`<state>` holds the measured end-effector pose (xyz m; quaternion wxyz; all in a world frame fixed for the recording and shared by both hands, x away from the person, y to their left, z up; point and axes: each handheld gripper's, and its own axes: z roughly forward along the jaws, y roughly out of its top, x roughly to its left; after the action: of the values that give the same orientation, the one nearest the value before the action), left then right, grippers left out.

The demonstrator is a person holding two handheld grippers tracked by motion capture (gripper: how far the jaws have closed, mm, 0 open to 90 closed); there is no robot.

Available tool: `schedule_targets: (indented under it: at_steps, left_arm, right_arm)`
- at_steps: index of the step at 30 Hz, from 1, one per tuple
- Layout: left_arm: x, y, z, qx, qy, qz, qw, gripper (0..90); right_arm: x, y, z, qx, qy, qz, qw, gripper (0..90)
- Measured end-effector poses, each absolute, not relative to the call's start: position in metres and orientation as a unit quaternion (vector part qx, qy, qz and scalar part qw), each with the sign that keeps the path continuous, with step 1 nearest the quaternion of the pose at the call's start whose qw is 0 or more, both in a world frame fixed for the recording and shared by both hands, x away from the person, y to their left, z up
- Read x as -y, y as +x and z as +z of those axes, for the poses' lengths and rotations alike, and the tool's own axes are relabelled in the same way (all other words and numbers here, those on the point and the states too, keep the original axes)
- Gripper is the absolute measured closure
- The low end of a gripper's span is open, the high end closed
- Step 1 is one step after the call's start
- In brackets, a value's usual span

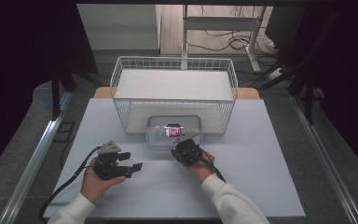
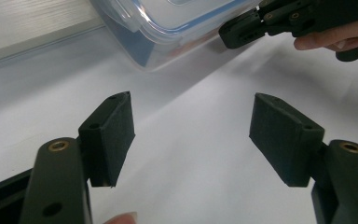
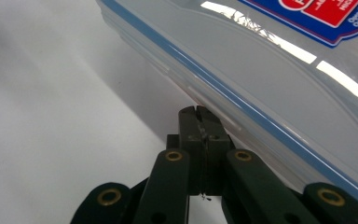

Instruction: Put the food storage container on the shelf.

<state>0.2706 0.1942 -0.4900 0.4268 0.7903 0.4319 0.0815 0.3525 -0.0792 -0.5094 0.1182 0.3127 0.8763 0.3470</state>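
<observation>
Lying flat, the lidded container [image 1: 175,131] runs lengthwise across the table [image 1: 261,154].

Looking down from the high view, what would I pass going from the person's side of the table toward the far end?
Left claw → right claw → clear plastic lidded container → white wire basket → white desk frame on the floor beyond.
</observation>
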Motion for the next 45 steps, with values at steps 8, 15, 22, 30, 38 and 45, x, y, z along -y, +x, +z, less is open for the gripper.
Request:
schedule_targets:
  at_steps: [8,15,22,30,38,45]
  left_arm:
    - [-0.194,0.272,-0.491,-0.432,0.790,0.077,0.427,30.1]
    - [-0.195,0.272,-0.491,-0.428,0.793,0.080,0.425,29.9]
    - [-0.195,0.272,-0.491,-0.429,0.793,0.078,0.425,29.6]
    - [-0.195,0.273,-0.492,-0.429,0.794,0.078,0.423,29.3]
    - [-0.198,0.272,-0.492,-0.433,0.793,0.079,0.421,29.3]
    - [-0.199,0.271,-0.493,-0.436,0.792,0.080,0.419,29.3]
  right_arm:
    - [0.080,0.358,-0.502,-0.860,0.332,0.365,0.129,88.9]
    - [0.080,0.366,-0.496,-0.850,0.340,0.376,0.145,88.8]
    - [0.080,0.376,-0.496,-0.844,0.353,0.376,0.149,88.8]
    - [0.077,0.389,-0.497,-0.840,0.358,0.379,0.147,88.8]
    - [0.074,0.404,-0.497,-0.835,0.366,0.382,0.150,88.8]
    - [0.078,0.418,-0.497,-0.828,0.380,0.382,0.157,88.8]
